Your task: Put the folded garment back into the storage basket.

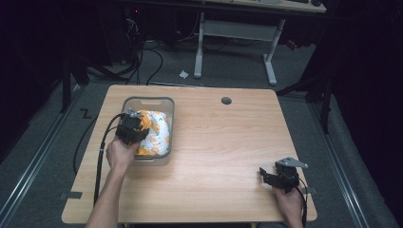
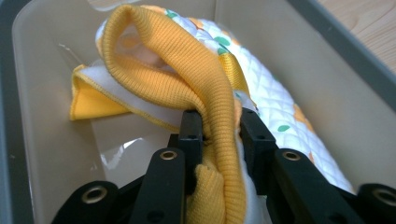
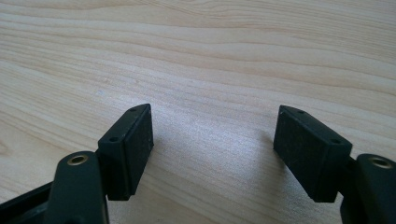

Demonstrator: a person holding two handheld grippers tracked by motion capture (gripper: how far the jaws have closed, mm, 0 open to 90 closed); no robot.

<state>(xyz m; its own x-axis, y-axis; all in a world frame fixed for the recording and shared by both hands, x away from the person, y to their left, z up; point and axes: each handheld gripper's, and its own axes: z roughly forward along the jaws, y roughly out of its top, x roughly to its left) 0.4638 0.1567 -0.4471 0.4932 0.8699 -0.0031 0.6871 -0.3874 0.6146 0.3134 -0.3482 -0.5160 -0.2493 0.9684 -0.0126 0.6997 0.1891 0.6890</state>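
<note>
Presently, the left gripper point(image 1: 133, 127) reaches into the grey bin point(image 1: 145, 100) at the table's point(image 1: 223, 142) left side, its jaws clamped on the yellow ribbed cuff point(image 2: 187, 70) of a garment point(image 1: 156, 133) (white quilted fabric with orange and green print) that lies bunched inside the bin. The left hand point(image 1: 119, 153) holds it from the bin's near edge. The right gripper point(image 1: 273, 176) sits low over bare wood near the front right corner, jaws spread wide with nothing between them.
</note>
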